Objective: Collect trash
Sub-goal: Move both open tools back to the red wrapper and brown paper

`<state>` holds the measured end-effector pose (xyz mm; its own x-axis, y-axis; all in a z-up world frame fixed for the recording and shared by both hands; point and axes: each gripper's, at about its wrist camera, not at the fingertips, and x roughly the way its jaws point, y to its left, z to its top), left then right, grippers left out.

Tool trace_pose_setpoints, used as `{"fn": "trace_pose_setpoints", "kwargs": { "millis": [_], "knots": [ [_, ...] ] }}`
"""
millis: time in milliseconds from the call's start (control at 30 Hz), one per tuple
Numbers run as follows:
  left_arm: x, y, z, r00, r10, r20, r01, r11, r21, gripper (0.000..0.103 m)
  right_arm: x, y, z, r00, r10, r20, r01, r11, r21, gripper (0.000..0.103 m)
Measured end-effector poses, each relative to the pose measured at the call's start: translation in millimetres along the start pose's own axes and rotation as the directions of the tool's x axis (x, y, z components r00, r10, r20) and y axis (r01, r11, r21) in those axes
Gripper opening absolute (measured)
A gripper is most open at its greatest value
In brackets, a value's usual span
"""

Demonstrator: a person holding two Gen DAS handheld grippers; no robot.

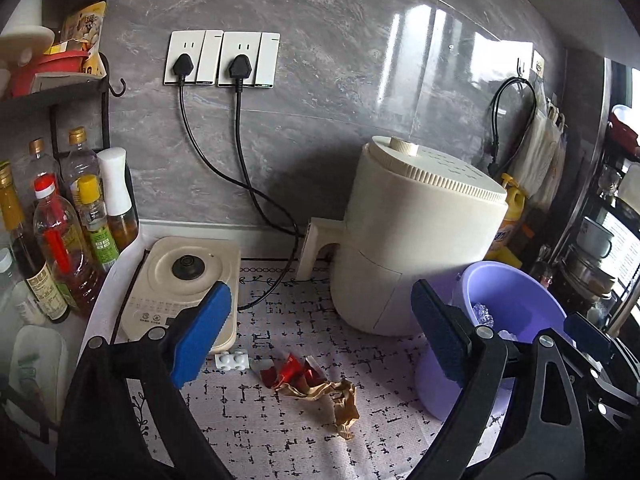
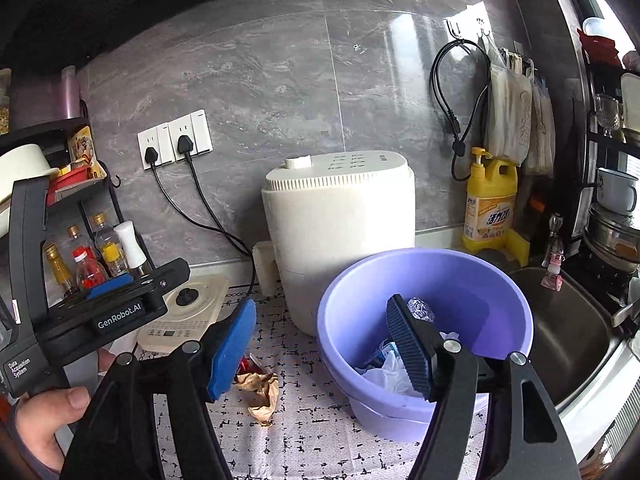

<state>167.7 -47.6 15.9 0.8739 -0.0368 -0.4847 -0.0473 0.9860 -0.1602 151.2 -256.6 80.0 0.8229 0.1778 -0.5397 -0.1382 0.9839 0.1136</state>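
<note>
A crumpled brown paper (image 1: 332, 398) and a red wrapper (image 1: 292, 372) lie on the patterned mat, with a small white plastic piece (image 1: 231, 360) to their left. My left gripper (image 1: 320, 340) is open and empty, hovering just above and behind them. A purple plastic bin (image 2: 424, 304) stands to the right and holds white paper, a clear crumpled piece and a blue scrap. My right gripper (image 2: 324, 352) is open and empty over the bin's near left rim. The brown paper also shows in the right wrist view (image 2: 260, 394). The left gripper body (image 2: 100, 308) shows at the left there.
A cream air fryer (image 1: 416, 236) stands behind the bin. A cream kettle base (image 1: 188, 280) sits at the left, with two black cords (image 1: 240, 184) to wall sockets. Oil and sauce bottles (image 1: 60, 240) crowd the left edge. A yellow detergent bottle (image 2: 490, 200) and a steel sink (image 2: 568, 332) are at the right.
</note>
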Motion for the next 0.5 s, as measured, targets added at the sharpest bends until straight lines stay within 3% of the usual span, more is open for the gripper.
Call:
{"fn": "trace_pose_setpoints", "kwargs": {
  "millis": [233, 400, 500],
  "knots": [
    [-2.6, 40.2, -10.1, 0.999, 0.050, -0.022, -0.050, 0.998, -0.037, 0.091, 13.3, 32.9, -10.0, 0.999, 0.043, -0.028, -0.044, 0.999, -0.032, 0.074],
    [7.4, 61.2, -28.1, 0.996, 0.062, -0.072, -0.065, 0.997, -0.050, 0.090, 25.7, 51.3, -27.5, 0.995, 0.057, -0.076, -0.061, 0.997, -0.045, 0.074],
    [18.4, 71.2, -39.5, 0.992, 0.058, -0.112, -0.064, 0.996, -0.057, 0.085, 34.7, 58.4, -40.9, 0.991, 0.061, -0.118, -0.066, 0.997, -0.038, 0.071]
  ]
}}
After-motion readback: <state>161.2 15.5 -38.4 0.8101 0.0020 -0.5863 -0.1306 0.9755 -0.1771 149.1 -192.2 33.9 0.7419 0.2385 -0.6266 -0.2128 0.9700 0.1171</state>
